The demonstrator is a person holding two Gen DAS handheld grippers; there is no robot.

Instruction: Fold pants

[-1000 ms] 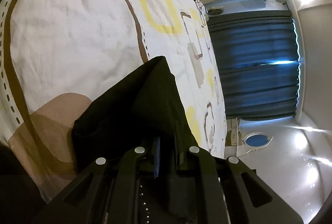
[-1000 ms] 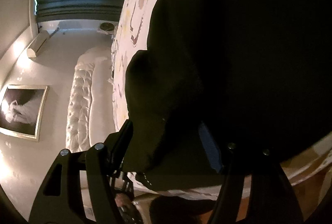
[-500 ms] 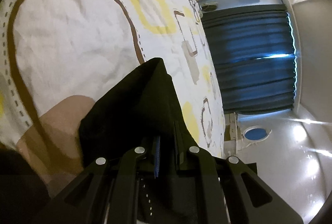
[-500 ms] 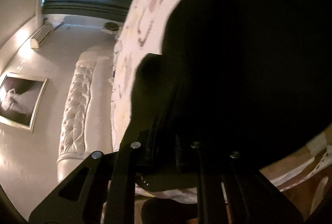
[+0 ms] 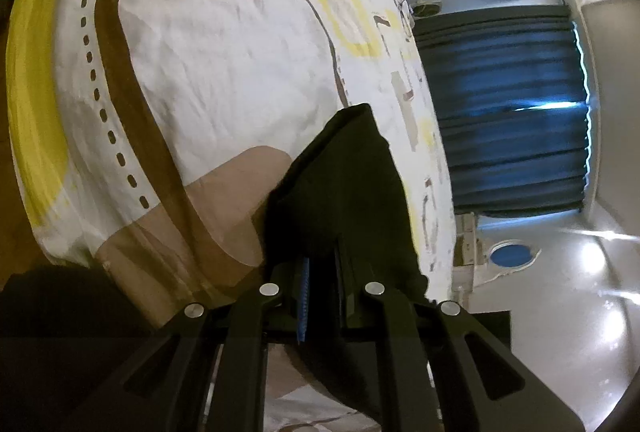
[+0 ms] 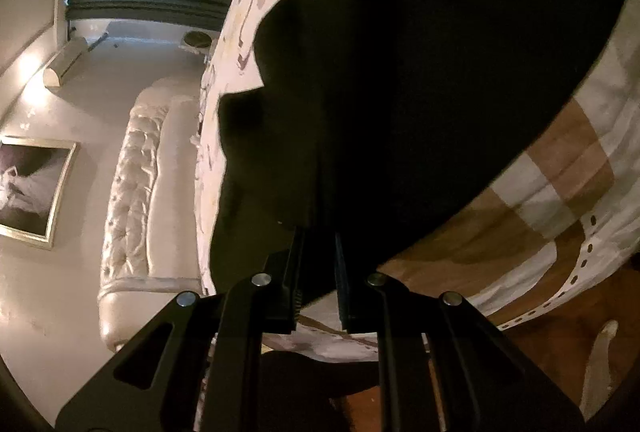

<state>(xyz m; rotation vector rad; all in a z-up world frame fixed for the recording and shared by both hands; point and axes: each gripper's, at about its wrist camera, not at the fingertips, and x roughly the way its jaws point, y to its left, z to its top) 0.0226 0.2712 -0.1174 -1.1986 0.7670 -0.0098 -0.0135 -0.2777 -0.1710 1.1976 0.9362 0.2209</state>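
The black pants point(image 5: 344, 188) lie on a bed with a white sheet printed in brown and yellow shapes point(image 5: 208, 64). My left gripper point(image 5: 320, 272) is shut on a corner of the pants, which rises in a peak above the fingers. In the right wrist view the pants point(image 6: 440, 72) fill most of the frame. My right gripper point(image 6: 320, 252) is shut on the near edge of the black cloth, close to the bed's edge.
A dark blue curtain point(image 5: 504, 104) hangs beyond the bed. A white tufted headboard point(image 6: 132, 176) and a framed picture point(image 6: 32, 188) are at the left of the right wrist view. Brown wooden floor point(image 6: 552, 360) shows below the sheet's edge.
My right gripper has closed on the pants' edge; it was open a second ago. My left gripper has pulled back toward the bed's edge with the cloth, showing more sheet.
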